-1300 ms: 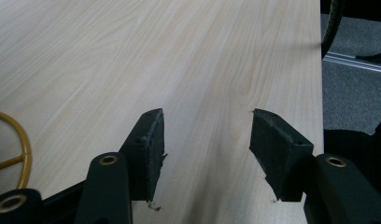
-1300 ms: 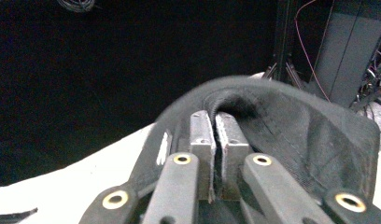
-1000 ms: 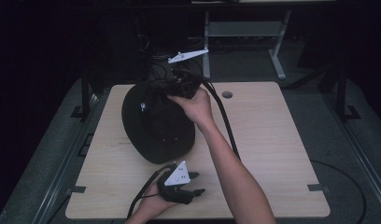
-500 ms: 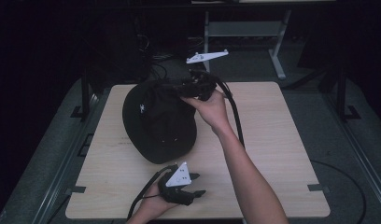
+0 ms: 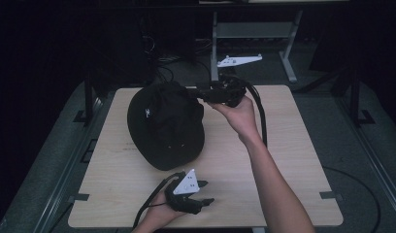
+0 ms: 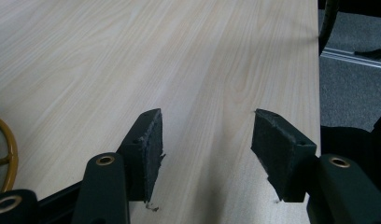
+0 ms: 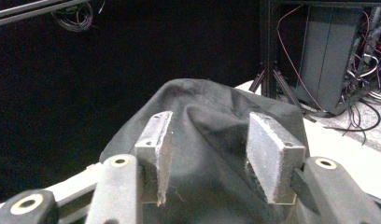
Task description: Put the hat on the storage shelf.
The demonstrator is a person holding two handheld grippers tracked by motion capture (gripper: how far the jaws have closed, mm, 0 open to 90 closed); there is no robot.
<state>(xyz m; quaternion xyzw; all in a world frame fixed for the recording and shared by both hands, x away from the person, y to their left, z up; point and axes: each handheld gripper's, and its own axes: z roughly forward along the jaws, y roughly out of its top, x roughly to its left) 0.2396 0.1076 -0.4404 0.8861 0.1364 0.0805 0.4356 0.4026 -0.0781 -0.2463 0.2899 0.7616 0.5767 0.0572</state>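
at the centre left of the high view sits a black cap [image 5: 166,125], a small white mark on its crown, lying on the pale wooden worktop [image 5: 293,160] and reaching toward that surface's far edge. just right of it, upper middle of the frame, the right gripper [image 5: 198,92] is held level above the worktop by the right hand [image 5: 239,112], its black cable looping down past the wrist, its tips meeting the cap's upper right edge. in the right gripper view the jaws stand spread with the cap's dark cloth [image 7: 207,140] bunched up between the two grey pads [image 7: 157,144]; whether they touch the cloth i cannot tell. down at the bottom middle of the high view, the left gripper [image 5: 206,200] rests low near the worktop's near edge, grey three-cornered plate on top, well apart from the cap. in the left gripper view its jaws are spread wide over bare wood grain [image 6: 132,60], nothing between them, and a yellow ring edge [image 6: 6,149] peeks in at the left border.
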